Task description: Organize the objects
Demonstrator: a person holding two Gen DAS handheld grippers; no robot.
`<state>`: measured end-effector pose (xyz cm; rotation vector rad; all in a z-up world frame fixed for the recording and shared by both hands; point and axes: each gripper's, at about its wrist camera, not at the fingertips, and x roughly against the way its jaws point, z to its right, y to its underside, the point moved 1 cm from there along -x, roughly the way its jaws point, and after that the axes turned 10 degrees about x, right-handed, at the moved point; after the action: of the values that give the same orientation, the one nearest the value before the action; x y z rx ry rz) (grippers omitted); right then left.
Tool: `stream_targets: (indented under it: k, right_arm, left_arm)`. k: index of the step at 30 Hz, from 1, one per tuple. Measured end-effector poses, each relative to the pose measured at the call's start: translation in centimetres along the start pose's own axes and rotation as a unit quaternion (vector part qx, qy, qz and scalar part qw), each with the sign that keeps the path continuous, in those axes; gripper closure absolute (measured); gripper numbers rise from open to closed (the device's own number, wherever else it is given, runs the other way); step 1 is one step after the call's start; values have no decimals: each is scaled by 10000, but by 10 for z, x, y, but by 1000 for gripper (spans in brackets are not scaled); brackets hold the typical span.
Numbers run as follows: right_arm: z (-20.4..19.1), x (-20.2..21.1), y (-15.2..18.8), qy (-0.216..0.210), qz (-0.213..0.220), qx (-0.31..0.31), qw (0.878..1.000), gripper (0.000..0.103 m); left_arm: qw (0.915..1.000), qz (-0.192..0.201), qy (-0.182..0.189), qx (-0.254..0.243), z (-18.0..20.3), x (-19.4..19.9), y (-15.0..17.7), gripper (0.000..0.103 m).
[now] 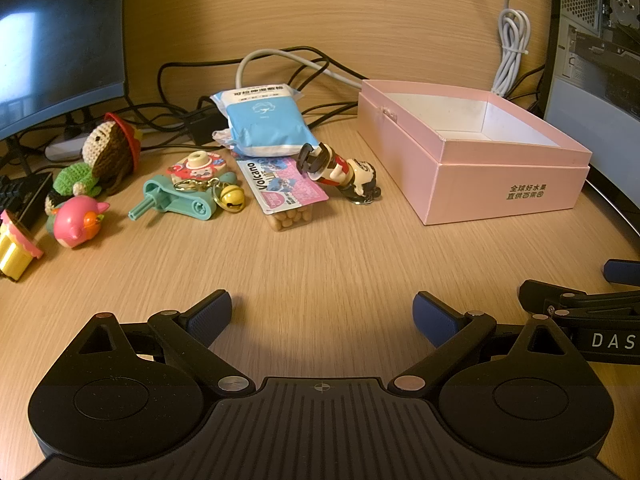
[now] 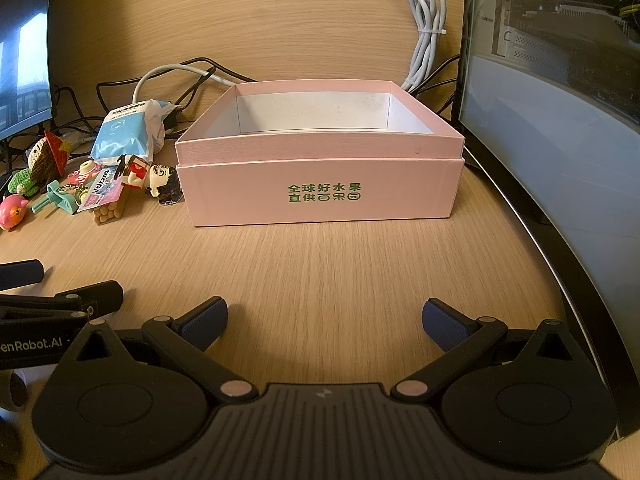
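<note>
An open pink box [image 1: 496, 184] stands at the right of the wooden desk; in the right wrist view the box [image 2: 320, 196] is straight ahead and looks empty. Left of it lie a blue wipes pack [image 1: 266, 120], a Volcano snack box [image 1: 282, 192], a toy figure [image 1: 340, 170], a teal tank toy [image 1: 176, 202], a yellow bell [image 1: 232, 198], a pink pig [image 1: 78, 220], a crochet doll [image 1: 106, 150] and a yellow cupcake toy [image 1: 14, 248]. My left gripper [image 1: 322, 316] is open and empty, short of the toys. My right gripper [image 2: 324, 320] is open and empty before the box.
A monitor [image 1: 60, 40] stands at the back left, a computer case [image 2: 560, 100] at the right. Black and grey cables [image 1: 280, 68] run behind the toys, with a coiled white cable [image 2: 428, 32] behind the box. A keyboard corner [image 1: 20, 196] shows at far left.
</note>
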<state>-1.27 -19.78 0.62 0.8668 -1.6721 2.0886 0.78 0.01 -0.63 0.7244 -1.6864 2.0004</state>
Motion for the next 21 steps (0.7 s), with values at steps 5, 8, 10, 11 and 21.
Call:
stream_targets:
  k: [5, 8, 10, 11, 21]
  right_arm:
    - [0, 0, 0, 0, 0, 0, 10000, 0]
    - [0, 0, 0, 0, 1, 0, 10000, 0]
    - [0, 0, 0, 0, 1, 0, 10000, 0]
    - [0, 0, 0, 0, 1, 0, 10000, 0]
    - [0, 0, 0, 1, 1, 0, 10000, 0]
  left_arm:
    - [10000, 4, -22, 14, 0, 0, 0, 3]
    - [10000, 4, -23, 15, 0, 0, 0, 3]
    - [10000, 4, -25, 15, 0, 0, 0, 3]
    - [10000, 4, -26, 14, 0, 0, 0, 3]
    - [10000, 5, -33, 21, 0, 0, 0, 3]
